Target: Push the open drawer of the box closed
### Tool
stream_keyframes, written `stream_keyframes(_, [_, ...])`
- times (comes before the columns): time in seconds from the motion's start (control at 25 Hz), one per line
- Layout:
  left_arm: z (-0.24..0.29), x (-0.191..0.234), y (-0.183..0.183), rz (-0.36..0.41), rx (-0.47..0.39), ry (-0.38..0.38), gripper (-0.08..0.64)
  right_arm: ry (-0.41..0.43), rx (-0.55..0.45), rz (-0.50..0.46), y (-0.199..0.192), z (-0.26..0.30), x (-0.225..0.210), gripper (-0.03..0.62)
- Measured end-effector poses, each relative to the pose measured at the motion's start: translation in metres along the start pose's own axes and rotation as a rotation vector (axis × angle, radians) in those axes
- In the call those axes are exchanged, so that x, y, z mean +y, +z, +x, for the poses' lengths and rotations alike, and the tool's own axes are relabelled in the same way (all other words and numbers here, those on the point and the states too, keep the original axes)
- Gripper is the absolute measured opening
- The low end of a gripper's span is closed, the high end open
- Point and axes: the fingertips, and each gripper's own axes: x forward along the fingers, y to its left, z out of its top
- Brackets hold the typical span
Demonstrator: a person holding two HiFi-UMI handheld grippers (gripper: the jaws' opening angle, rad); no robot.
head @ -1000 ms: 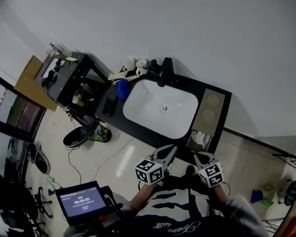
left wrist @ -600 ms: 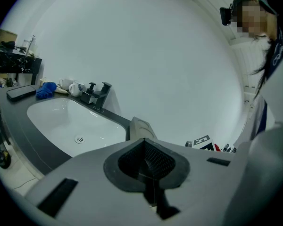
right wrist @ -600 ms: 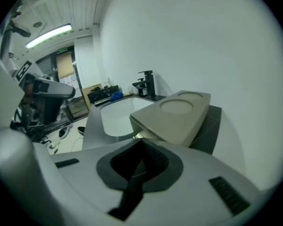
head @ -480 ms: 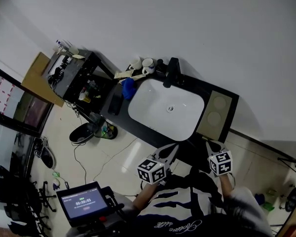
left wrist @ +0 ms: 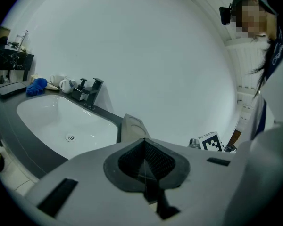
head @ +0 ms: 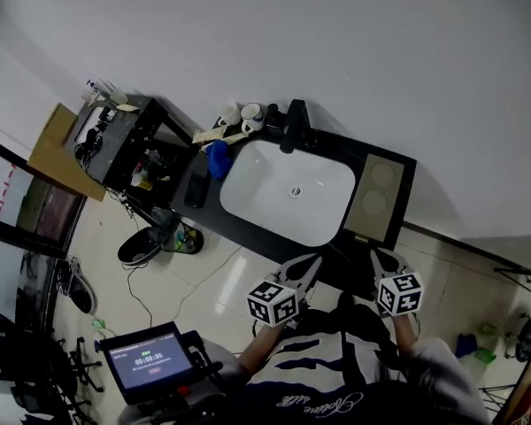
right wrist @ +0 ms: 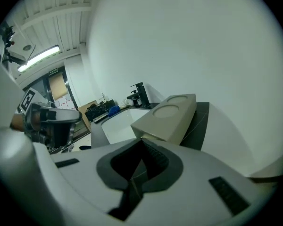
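Note:
A beige box (head: 376,191) with two round recesses on its lid stands at the right end of the dark counter (head: 405,180), beside the basin. Its drawer front (head: 361,235) sits flush with the box, and no contents show. My right gripper (head: 378,257) is shut, its tips just in front of that drawer face; whether they touch it I cannot tell. In the right gripper view the box (right wrist: 172,113) fills the space just beyond the shut right gripper (right wrist: 141,140). My left gripper (head: 308,262) is shut and empty, near the counter's front edge. The left gripper (left wrist: 144,142) points past the box (left wrist: 131,128).
A white basin (head: 288,193) with a black tap (head: 294,127) takes up the counter's middle. Mugs (head: 250,113), a blue cloth (head: 218,158) and a dark flat item (head: 196,187) lie at its left end. A cluttered black shelf (head: 124,140) and shoes (head: 137,246) are further left.
A second ago the drawer stood out from the box with white contents showing; now it is pushed in flush. My right gripper has moved forward to the box front.

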Motion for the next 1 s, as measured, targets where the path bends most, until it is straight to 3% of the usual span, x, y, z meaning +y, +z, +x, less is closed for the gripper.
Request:
stream_keyframes(0.52, [-0.056, -0.027, -0.039, 0.033, 0.051, -0.123, 0.002, -0.076, -0.126, 0.045, -0.012, -0.068, 0.076, -0.003])
stream_keyframes(0.84, [-0.111, -0.076, -0.108, 0.019, 0.109, -0.200, 0.002, -0.139, -0.171, 0.080, -0.068, -0.149, 0.132, -0.003])
stream_keyframes(1.0, [-0.119, -0.091, -0.123, 0.023, 0.137, -0.253, 0.002, -0.170, -0.156, 0.102, -0.092, -0.169, 0.147, -0.003])
